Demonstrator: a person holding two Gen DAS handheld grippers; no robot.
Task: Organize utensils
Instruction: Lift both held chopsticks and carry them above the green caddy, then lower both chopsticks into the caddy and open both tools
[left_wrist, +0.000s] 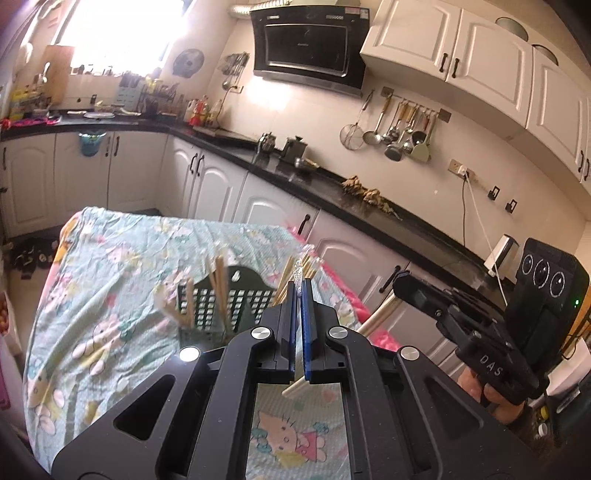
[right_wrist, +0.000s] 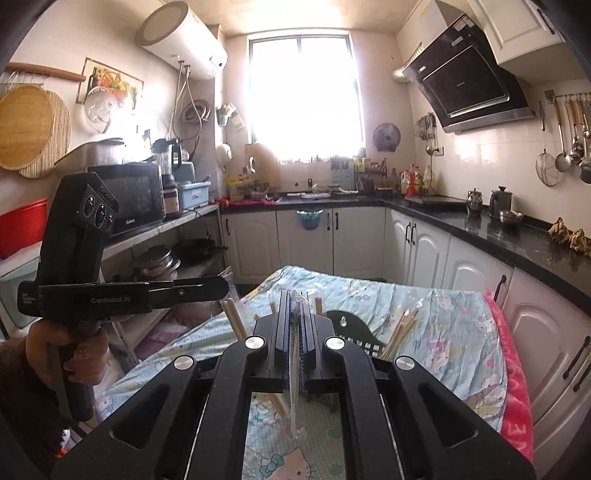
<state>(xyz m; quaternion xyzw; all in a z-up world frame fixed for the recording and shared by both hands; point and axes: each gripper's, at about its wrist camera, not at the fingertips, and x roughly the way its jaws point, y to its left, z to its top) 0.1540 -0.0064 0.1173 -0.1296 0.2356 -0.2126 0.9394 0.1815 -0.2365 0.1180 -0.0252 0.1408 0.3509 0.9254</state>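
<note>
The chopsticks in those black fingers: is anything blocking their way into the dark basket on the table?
Nothing visible blocks it. The chopsticks sit above the table, and the basket is open-topped just ahead, though other chopsticks already lean inside it.

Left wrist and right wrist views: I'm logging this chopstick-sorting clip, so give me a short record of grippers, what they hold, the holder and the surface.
left gripper: shut on a clear wrapper with a chopstick in it
right gripper: shut on the same kind of clear wrapper with chopsticks inside
holder: dark perforated basket, chopsticks standing in it
surface: table under a cartoon-print cloth
setting: kitchen, black countertop, white cabinets
</note>
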